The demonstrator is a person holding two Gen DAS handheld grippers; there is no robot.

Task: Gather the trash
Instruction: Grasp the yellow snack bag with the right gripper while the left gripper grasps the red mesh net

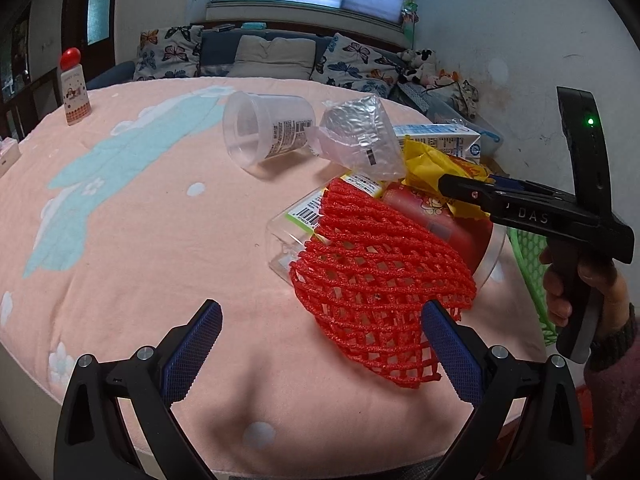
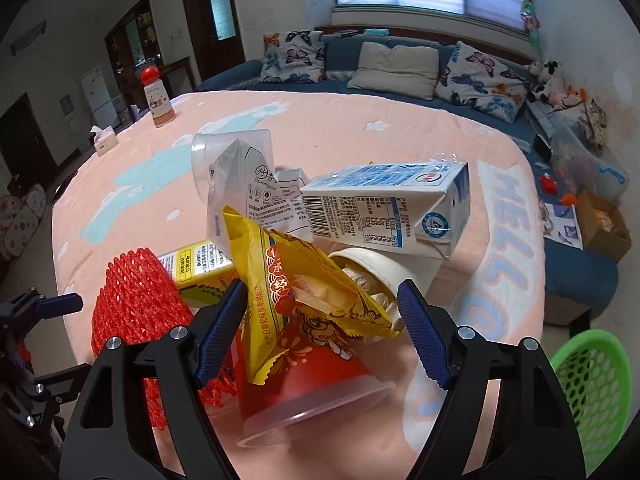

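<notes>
A heap of trash lies on the pink-clothed table (image 1: 140, 240). My left gripper (image 1: 322, 320) is open just above the cloth, and the red foam net (image 1: 380, 280) brushes its right finger. My right gripper (image 2: 324, 292) is open over the heap. The yellow snack wrapper (image 2: 304, 280) lies between its fingers, on top of a tipped red cup (image 2: 312, 372). Behind these lie a white paper cup (image 2: 380, 272), a blue-and-white milk carton (image 2: 384, 204), a yellow box (image 2: 200, 264), a clear bag (image 1: 360, 136) and a clear plastic cup (image 1: 264, 132).
A green mesh basket (image 2: 592, 384) stands off the table's right edge. At the far left of the table are a red-capped bottle (image 1: 74, 88) and a tissue box (image 2: 105, 142). A blue sofa (image 2: 400, 80) with cushions runs behind the table.
</notes>
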